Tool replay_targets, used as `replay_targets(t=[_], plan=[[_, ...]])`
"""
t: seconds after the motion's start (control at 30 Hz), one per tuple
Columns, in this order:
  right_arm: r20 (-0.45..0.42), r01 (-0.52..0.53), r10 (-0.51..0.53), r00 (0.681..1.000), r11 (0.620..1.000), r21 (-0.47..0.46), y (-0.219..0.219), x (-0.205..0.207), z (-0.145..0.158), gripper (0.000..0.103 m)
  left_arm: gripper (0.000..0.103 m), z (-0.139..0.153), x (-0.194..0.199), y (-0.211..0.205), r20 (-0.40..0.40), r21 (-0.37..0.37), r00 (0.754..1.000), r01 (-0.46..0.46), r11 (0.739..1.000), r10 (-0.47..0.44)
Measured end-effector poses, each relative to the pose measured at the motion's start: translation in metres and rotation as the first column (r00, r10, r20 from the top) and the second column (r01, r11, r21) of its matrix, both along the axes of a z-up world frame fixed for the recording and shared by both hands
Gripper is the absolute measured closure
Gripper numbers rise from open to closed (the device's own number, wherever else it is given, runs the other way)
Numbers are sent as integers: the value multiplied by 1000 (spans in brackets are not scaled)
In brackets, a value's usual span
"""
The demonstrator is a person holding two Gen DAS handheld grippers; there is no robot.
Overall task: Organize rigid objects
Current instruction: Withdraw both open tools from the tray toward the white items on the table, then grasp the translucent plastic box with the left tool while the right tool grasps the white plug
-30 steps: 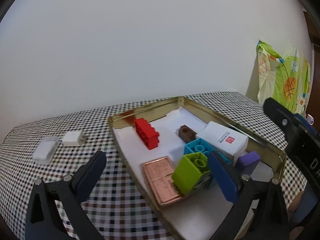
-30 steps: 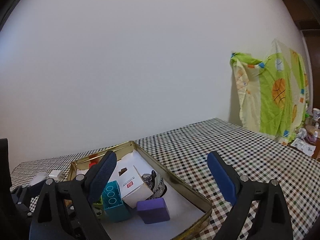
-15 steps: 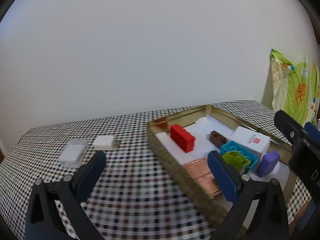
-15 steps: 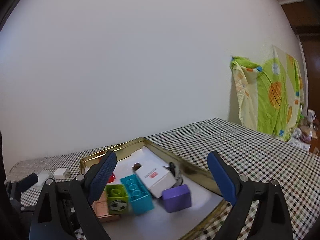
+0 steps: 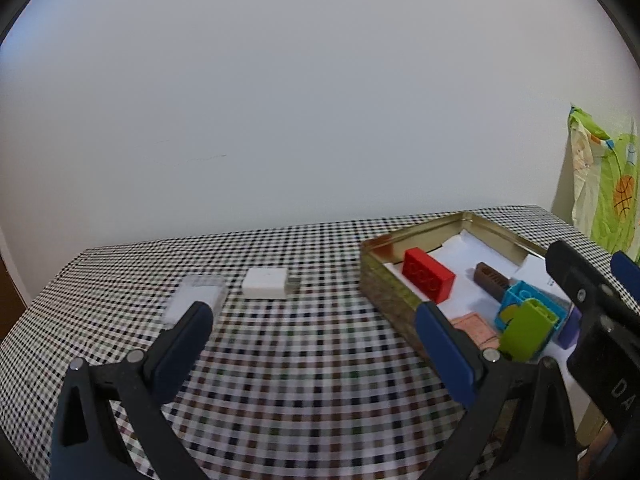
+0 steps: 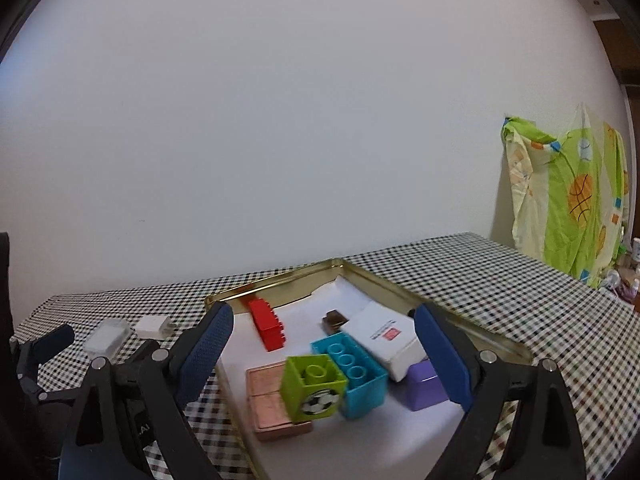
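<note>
A wide stretch of bare black-and-white checked desk (image 5: 304,344) fills the lower middle of the left wrist view, its far edge meeting the plain white wall. The left gripper (image 5: 312,340) hovers over that open stretch with its blue-padded fingers (image 5: 184,340) spread wide and nothing between them. At left centre lie a clear plastic case with a white insert (image 5: 198,294) and, just beside it, a small white charger block (image 5: 266,283), its metal end pointing right toward the tin.

The shallow gold metal tin (image 6: 400,284), lined with white paper, sits at lower centre of the right wrist view. Inside it: a red toy brick (image 6: 268,326) with its long axis running front to back, a small brown block (image 6: 335,319), a white carton with a red square mark (image 6: 386,336), a teal brick (image 6: 352,372) lying diagonally, a lime-green cube with a football picture (image 6: 314,386) resting against the teal one, a copper-coloured flat plate (image 6: 268,400) partly beneath the cube, and a purple block (image 6: 424,384). The right gripper (image 6: 320,360) hangs over the tin, fingers (image 6: 440,356) wide apart, empty.
</note>
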State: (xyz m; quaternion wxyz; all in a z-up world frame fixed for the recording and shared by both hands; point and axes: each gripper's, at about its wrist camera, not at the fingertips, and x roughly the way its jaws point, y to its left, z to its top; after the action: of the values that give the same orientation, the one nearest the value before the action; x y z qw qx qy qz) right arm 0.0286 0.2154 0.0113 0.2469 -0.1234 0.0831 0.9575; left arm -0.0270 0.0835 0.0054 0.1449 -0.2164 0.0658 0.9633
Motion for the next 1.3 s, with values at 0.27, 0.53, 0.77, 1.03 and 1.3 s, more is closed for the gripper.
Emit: replay_targets(t=[0.27,0.53,0.77,1.03,1.3], plan=[[4,-8,8,1000,1000,-17,-19,-14,-2,9,1,-4,-21,-21,16,14,998,-55,998,54],[11,-51,51,999,999,0,-33,-24,0,9,1,-6,-31,-33,27,10,997,-76,997,76],[42,-67,69,997,997,-42,-38,-45,-3,9,1,-5,-42,-48,50,9,994,-102,995,101],[66,-97,100,993,994,-50,-50,-73,-6,9,1,-7,-62,-67,77,-8,984,-159,987,159],[125,-134,146,981,986,-99,-56,-107,-13,9,1,-11,-92,-92,128,-33,965,-225,974,227]])
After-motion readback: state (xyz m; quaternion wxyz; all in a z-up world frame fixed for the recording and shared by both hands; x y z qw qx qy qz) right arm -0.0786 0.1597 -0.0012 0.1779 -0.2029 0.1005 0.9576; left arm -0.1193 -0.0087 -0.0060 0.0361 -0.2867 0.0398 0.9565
